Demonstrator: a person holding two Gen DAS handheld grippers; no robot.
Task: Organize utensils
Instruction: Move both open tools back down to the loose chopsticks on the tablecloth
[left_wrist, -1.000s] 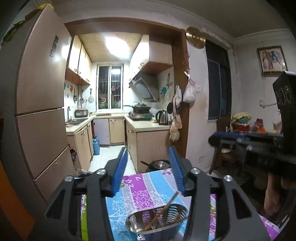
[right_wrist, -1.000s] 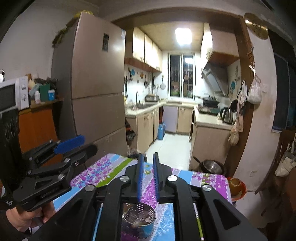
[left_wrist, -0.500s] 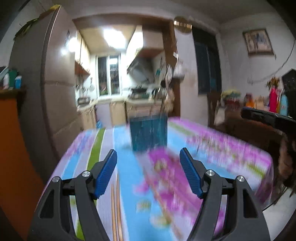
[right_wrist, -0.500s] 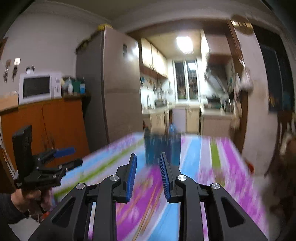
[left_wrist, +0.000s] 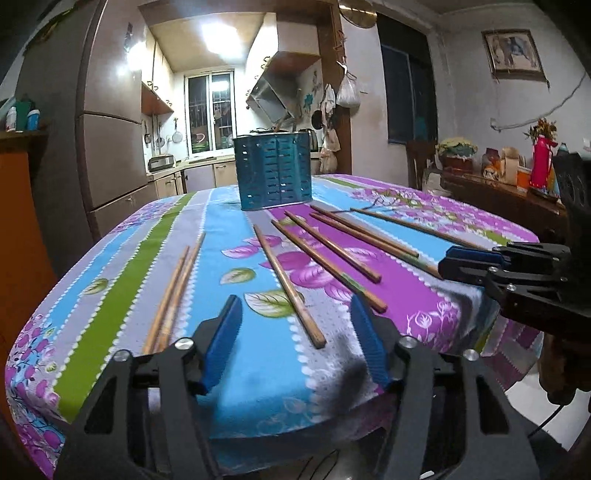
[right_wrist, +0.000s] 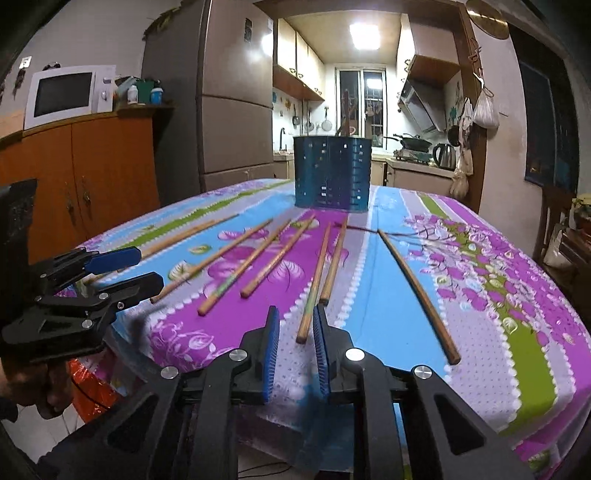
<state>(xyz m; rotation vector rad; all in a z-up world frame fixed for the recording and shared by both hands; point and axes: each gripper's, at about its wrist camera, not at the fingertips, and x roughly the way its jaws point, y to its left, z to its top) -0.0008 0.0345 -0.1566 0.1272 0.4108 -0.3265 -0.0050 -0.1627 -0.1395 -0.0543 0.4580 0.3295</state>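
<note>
Teal slotted holder (left_wrist: 275, 170), brown wooden chopsticks (left_wrist: 288, 291), purple-blue-green floral striped tablecloth (left_wrist: 110, 295)

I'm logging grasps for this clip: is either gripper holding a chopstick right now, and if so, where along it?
Nothing is held. The left gripper and right gripper are both closing with nothing between their pads; the chopsticks lie loose on the tablecloth.

Chopsticks (left_wrist: 289, 289) scattered on table (left_wrist: 110, 295), holder (left_wrist: 274, 170) upright behind them.

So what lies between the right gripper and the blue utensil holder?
In the right wrist view, two chopsticks lie lengthwise on the tablecloth between the right gripper and the blue utensil holder.
</note>
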